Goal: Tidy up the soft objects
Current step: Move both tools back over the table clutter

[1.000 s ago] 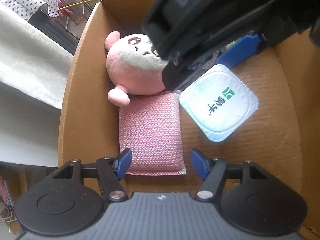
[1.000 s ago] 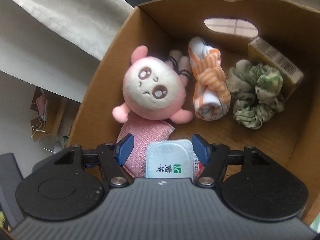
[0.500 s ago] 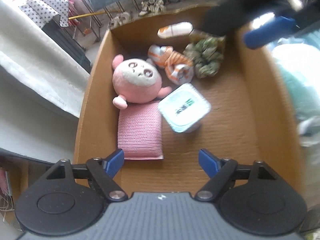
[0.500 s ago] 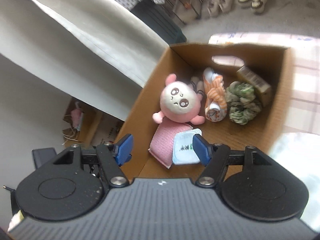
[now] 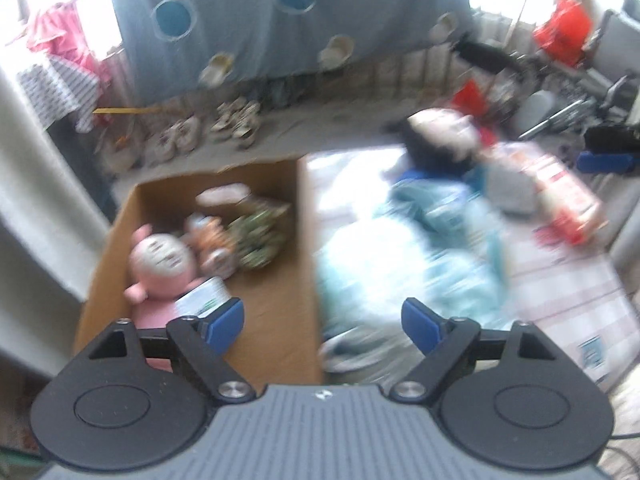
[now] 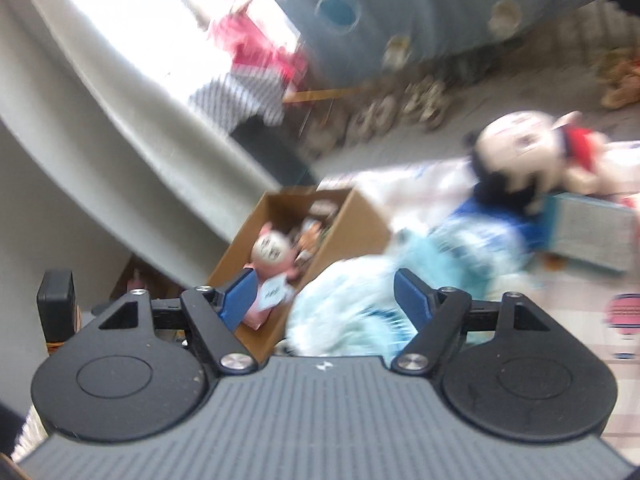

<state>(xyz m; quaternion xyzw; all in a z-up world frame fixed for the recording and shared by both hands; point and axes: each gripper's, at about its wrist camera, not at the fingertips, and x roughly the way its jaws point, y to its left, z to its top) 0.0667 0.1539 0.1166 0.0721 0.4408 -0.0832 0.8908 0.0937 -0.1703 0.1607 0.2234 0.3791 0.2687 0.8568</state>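
While the left wrist view is smeared with blur, the left gripper [image 5: 322,322] shows its blue pads spread wide with nothing between them; its jaws have just been opening. Beyond its left pad sits the cardboard box [image 5: 276,336], holding the pink plush [image 5: 162,260] against its left wall, a sealed white cup [image 5: 202,300] touching the plush's near side, an orange striped bundle [image 5: 212,246] and a green scrunchie [image 5: 260,236] toward the far wall. Just right of the box lies a pale blue crumpled cloth [image 5: 420,252] on the checked bedspread [image 5: 572,300], with a dark-haired doll [image 5: 440,136] at its far end.

From the right wrist view, the right gripper [image 6: 326,300] is likewise released and empty, its jaws having just been opening. The box [image 6: 352,226] stands ahead, partly behind the left pad, the plush [image 6: 272,250] and cup [image 6: 274,294] visible inside. The blue cloth [image 6: 360,300] bulges between gripper and doll [image 6: 516,148], covering the box's near right corner. A grey curtain [image 6: 100,128] hangs at the left.
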